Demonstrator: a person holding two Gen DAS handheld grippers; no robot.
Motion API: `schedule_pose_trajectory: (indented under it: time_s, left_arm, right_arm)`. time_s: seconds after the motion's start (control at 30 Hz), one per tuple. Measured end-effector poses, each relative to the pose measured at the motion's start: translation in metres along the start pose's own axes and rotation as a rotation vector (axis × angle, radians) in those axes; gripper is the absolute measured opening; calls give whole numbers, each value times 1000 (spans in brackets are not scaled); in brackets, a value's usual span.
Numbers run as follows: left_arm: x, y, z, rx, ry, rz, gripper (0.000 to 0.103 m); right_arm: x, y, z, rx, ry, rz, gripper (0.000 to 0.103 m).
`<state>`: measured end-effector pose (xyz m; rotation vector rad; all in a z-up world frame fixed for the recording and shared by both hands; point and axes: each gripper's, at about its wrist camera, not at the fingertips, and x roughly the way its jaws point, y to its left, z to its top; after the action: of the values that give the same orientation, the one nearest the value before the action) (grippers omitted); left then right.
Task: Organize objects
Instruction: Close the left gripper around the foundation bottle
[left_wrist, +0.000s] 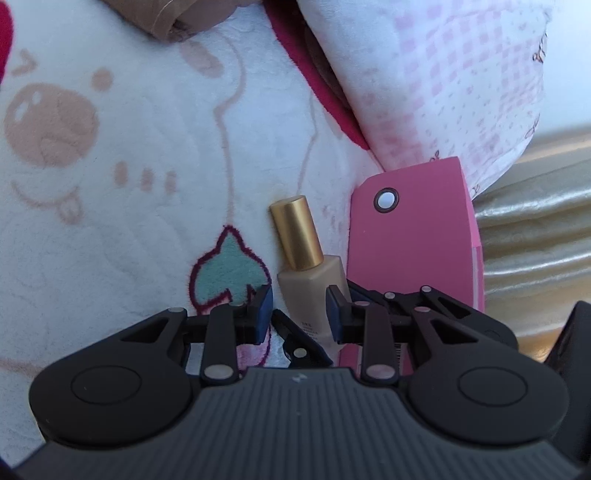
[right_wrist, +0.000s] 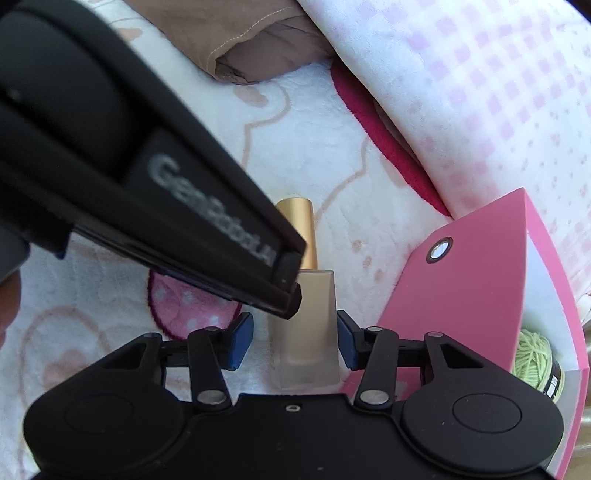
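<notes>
Soft fleece blanket (left_wrist: 122, 206), white with a cartoon print, is covering what looks like a bed, and everything is lying on it. From the left wrist view, the left claw (left_wrist: 299, 314) is hanging low with its blue pads apart on either side of the bottle (left_wrist: 314, 280), a beige glass bottle with a gold cap (left_wrist: 295, 232), lying flat just beside the pink box (left_wrist: 413, 251); neither pad seems to be pressing the glass, though one edge is hidden. The box's flap with its round snap (left_wrist: 386, 199) is standing open, probably so that things can go in. From the right wrist view, the right claw (right_wrist: 295, 341) is also straddling the bottle (right_wrist: 306, 332), pads apart with slim gaps at each side, as if lining up a pick. The left claw's finger (right_wrist: 288, 288) is crossing in front, its tip over the bottle's shoulder. Inside the pink box (right_wrist: 480, 295) a ball of green yarn (right_wrist: 535, 362) is sitting, so I judge the bottle is meant to join it. With two claws crowding one bottle, they could bump each other.
</notes>
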<state>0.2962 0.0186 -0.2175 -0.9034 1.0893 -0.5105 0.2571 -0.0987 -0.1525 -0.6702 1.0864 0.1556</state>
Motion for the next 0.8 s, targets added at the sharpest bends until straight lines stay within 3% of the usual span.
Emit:
schedule_pose_trajectory:
  time_s: [0.33,0.4,0.47,0.63,0.7,0.8]
  left_arm:
    - [-12,16,9,-71,-33,-45,29]
    - [-15,18,10,-85,-39,-52,29]
    - [-18,19,11,-84,-45,-50,29]
    - [-26,14,14,-63,-52,-39,29]
    - [-31,10,14,-41,-59,-23,29]
    - [-38,4,16,-4,-56,2,29]
  right_arm:
    - [-2,0,-8,16,-23,16,54]
    - [-3,0,-10,20,-19,23,51]
    - [-7,-3,-13,35,-23,51,41]
    - [-18,-7,-22,120,-27,78,40]
    - [-25,-14,-25,211,-22,155,40]
    - [-29,-26,-32,395,-4,359,40]
